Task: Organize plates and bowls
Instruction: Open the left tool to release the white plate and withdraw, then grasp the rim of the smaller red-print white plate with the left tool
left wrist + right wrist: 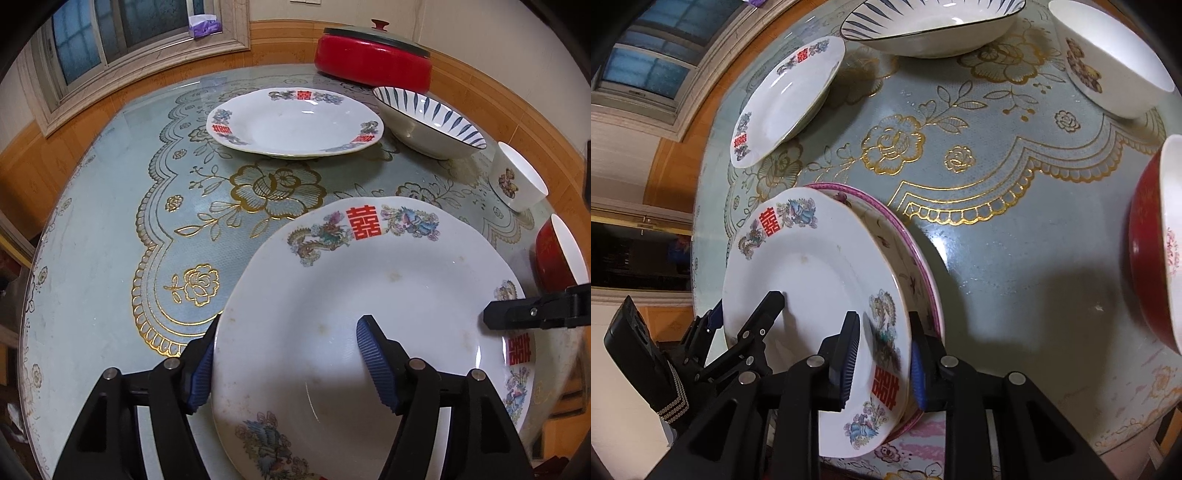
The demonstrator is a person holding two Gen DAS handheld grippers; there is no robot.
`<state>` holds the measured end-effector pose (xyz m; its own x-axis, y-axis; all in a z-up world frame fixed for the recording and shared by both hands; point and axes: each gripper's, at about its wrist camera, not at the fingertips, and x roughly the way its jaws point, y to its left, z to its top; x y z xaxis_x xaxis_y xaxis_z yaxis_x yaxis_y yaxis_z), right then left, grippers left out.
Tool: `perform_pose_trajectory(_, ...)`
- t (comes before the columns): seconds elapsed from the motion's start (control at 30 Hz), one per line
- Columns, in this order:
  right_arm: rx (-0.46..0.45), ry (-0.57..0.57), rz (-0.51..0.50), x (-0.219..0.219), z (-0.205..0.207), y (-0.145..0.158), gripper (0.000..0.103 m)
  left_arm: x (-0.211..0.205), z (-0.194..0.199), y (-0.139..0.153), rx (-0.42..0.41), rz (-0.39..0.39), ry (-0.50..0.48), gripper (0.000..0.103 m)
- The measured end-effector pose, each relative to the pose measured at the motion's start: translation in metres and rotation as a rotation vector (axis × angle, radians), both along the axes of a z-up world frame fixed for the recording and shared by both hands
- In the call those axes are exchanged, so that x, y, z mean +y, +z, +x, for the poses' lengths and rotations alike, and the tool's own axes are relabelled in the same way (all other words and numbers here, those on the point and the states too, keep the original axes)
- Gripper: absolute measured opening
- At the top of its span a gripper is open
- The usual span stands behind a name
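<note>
**A:** Round table (110, 240) first: glass over a blue-grey cloth with gold flowers, wood panelling behind, window above. Location of the task pieces?

**B:** Near edge: white plate (369, 295) with red double-happiness marks. Lies on top of a pink-rimmed plate (916, 258), slightly off centre, so the pink rim peeks out on one side. Farther back: matching second plate (295, 122), alone on the cloth. Just beside it, striped bowl (424, 118). Off to the right, small white bowl (517, 177) with a brown flower print, then red bowl (554, 254), both apart from the stack.

**A:** Tongs?

**B:** Left gripper (286, 350): spread wide, straddling the white plate's rim. One pad at the outer edge, the other well inside over the hollow and clear of the rim. No squeeze. Right gripper (882, 363): narrow gap, on the opposite side of the stack. One pad over the white plate's face, the other outside the edges of both plates. Cannot tell whether the pads press or merely flank.

**A:** Background?

**B:** Red pot (373, 59) with a lid at the far edge, against the wall. Tissue box (205, 26) on the window sill.
</note>
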<state>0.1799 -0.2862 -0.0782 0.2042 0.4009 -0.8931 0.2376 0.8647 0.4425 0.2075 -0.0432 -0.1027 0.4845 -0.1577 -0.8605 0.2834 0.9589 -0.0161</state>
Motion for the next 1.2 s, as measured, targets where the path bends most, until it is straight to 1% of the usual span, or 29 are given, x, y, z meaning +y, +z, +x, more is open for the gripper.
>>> perform_pose_trajectory(0.1,-0.033,0.016,-0.062,0.001,0.001,0.009,0.028,-0.002,-0.002,-0.001,-0.002,0.008,-0.007,0.074)
perform_pose_trajectory(0.23,-0.065,0.056,-0.124,0.006,0.001,0.020,0.028,-0.001,-0.003,0.000,-0.001,0.006,-0.005,0.074)
perform_pose_trajectory(0.3,-0.085,0.075,-0.137,0.011,-0.002,0.024,0.030,-0.001,-0.004,0.003,-0.005,0.003,-0.003,0.075)
perform_pose_trajectory(0.4,-0.104,0.084,-0.168,0.015,-0.005,0.027,0.030,0.003,-0.009,0.012,-0.038,0.001,-0.001,0.076)
perform_pose_trajectory(0.53,-0.107,0.066,-0.145,0.012,-0.007,0.025,0.030,0.013,-0.014,0.021,-0.073,0.013,0.020,0.077)
perform_pose_trajectory(0.63,-0.119,0.058,-0.130,0.010,-0.010,0.026,0.030,0.023,-0.014,0.023,-0.069,0.001,0.038,0.077)
perform_pose_trajectory(0.8,-0.138,0.057,-0.113,0.005,-0.012,0.032,0.030,0.034,-0.014,0.026,-0.046,-0.057,0.057,0.078)
perform_pose_trajectory(0.83,-0.147,0.058,-0.105,0.004,-0.012,0.035,0.030,0.037,-0.013,0.028,-0.038,-0.077,0.059,0.080)
perform_pose_trajectory(0.9,-0.170,0.063,-0.085,0.003,-0.010,0.041,0.030,0.043,-0.010,0.033,-0.032,-0.118,0.073,0.092)
perform_pose_trajectory(0.97,-0.191,0.068,-0.091,0.003,-0.008,0.048,0.030,0.050,-0.004,0.040,-0.033,-0.155,0.086,0.095)
perform_pose_trajectory(1.1,-0.224,0.065,-0.108,0.001,0.006,0.057,0.032,0.064,0.016,0.053,-0.042,-0.189,0.111,0.102)
perform_pose_trajectory(1.17,-0.230,0.059,-0.109,0.000,0.014,0.060,0.034,0.073,0.029,0.056,-0.024,-0.219,0.129,0.103)
perform_pose_trajectory(1.2,-0.232,0.056,-0.115,0.000,0.020,0.061,0.037,0.077,0.038,0.057,-0.012,-0.229,0.136,0.103)
